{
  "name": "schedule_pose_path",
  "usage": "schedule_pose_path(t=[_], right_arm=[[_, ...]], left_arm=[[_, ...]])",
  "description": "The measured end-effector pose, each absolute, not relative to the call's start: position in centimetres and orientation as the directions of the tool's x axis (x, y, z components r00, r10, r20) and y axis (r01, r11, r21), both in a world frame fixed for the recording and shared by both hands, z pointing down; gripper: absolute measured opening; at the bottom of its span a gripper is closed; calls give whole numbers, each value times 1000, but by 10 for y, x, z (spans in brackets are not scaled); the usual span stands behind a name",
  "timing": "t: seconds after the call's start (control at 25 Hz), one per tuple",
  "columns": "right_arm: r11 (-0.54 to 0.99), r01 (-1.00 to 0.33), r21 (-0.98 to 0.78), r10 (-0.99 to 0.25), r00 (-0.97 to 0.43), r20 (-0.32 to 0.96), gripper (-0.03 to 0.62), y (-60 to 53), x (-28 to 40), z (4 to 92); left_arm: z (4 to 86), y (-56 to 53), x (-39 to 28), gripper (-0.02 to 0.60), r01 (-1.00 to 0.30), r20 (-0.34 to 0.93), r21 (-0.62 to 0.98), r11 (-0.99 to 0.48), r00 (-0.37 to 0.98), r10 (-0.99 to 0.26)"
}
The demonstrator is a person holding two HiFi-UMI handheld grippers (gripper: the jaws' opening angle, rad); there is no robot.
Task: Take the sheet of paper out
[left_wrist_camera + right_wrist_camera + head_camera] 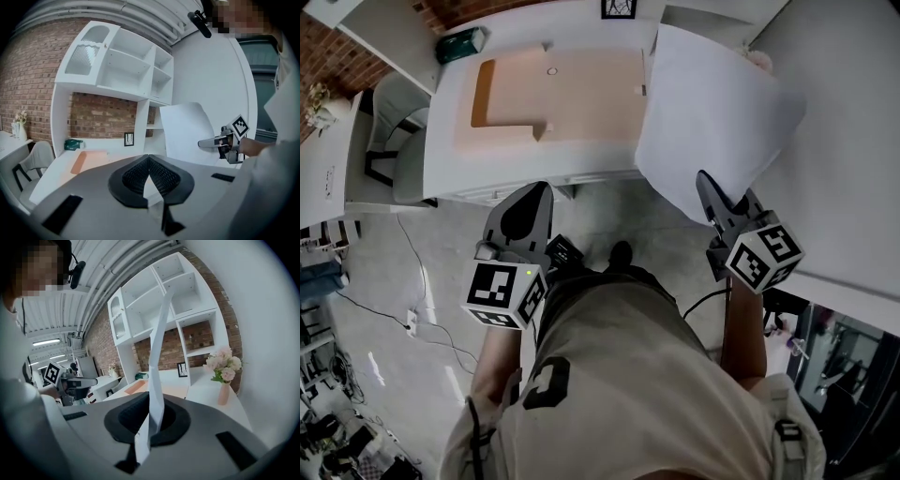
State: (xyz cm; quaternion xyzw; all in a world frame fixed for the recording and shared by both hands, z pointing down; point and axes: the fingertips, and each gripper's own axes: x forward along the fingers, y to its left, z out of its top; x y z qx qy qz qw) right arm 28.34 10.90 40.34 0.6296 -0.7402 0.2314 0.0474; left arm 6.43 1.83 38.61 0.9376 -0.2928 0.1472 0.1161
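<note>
The white sheet of paper (712,103) hangs in the air, curved, in front of the white desk (581,161). My right gripper (705,183) is shut on the sheet's lower edge. In the right gripper view the sheet (159,357) stands edge-on between the pads of my right gripper (153,414) and rises above them. My left gripper (532,199) hangs over the floor to the left of the sheet and apart from it. In the left gripper view its pads (149,158) meet with nothing between them. The sheet (185,131) and the right gripper (206,143) show to their right.
An orange mat (572,89) lies on the desk, with a green box (461,44) at the back left and a small framed picture (619,7) behind. A grey chair (398,131) stands left of the desk. A vase of pink flowers (224,380) stands on the right. Cables cross the floor (412,281).
</note>
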Motion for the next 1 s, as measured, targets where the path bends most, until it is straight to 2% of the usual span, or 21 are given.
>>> schedule_pose_path(t=[0.36,0.64,1.0], right_arm=[[47,-954,-296,-910,-163,382,28,121,307,415],[-24,-958,-285,-919,-91,383,28,132,314,410],[-29,-962,-271,-905,-89,415,28,96,264,404]], left_arm=[[395,30,104,17,-511,380,71,-856,808,-451],[393,25,127,17,-405,364,69,-912,861,-355],[386,-17,68,17,-434,342,75,-898,857,-386]])
